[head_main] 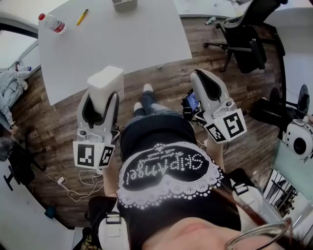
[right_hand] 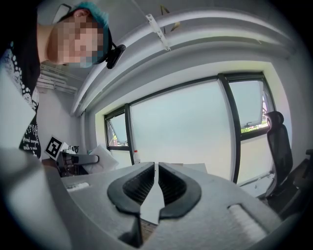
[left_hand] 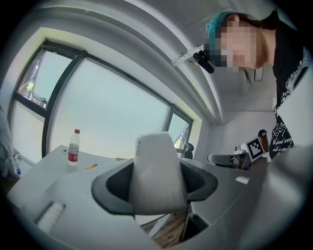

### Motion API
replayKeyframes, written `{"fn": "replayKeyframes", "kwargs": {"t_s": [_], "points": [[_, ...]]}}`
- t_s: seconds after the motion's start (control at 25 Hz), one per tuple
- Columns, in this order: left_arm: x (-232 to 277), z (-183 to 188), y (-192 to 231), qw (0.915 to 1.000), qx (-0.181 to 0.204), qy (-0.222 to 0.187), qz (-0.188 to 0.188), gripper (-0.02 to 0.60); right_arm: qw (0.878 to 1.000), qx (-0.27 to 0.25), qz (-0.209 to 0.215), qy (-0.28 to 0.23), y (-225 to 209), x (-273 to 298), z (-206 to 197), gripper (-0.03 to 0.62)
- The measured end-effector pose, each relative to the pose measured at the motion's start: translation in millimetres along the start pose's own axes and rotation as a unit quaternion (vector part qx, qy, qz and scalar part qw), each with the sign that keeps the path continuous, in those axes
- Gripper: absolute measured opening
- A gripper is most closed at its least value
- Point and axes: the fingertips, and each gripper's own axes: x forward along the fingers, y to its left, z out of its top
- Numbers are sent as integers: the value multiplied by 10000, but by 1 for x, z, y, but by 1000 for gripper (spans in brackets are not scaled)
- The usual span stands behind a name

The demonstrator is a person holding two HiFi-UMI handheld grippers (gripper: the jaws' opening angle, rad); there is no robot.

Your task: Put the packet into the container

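A white, pillow-like packet (head_main: 105,82) stands up between the jaws of my left gripper (head_main: 102,101), which is shut on it just in front of the white table's near edge. In the left gripper view the packet (left_hand: 155,171) fills the space between the dark pads of that gripper (left_hand: 155,188). A small grey container (head_main: 123,4) sits at the far edge of the table (head_main: 122,39). My right gripper (head_main: 200,78) hangs over the wooden floor, right of the table corner. Its jaws (right_hand: 156,171) are shut with nothing between them.
A water bottle (head_main: 52,23) and a yellow pencil (head_main: 81,17) lie at the table's far left. A black office chair (head_main: 244,39) stands at the right. Cables (head_main: 78,185) trail on the floor at the left. My legs and shoes (head_main: 144,100) are between the grippers.
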Motion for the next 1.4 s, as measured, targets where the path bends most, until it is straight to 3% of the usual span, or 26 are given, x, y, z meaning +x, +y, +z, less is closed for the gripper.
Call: {"fn": "replayKeyframes", "kwargs": {"t_s": [0.72, 1.4], "points": [[51, 0, -15, 9996, 113, -228, 151, 268, 9995, 118, 228, -170, -52, 17, -5, 25], [97, 38, 7, 9977, 130, -441, -505, 268, 9990, 178, 154, -380, -43, 68, 17, 25]]}}
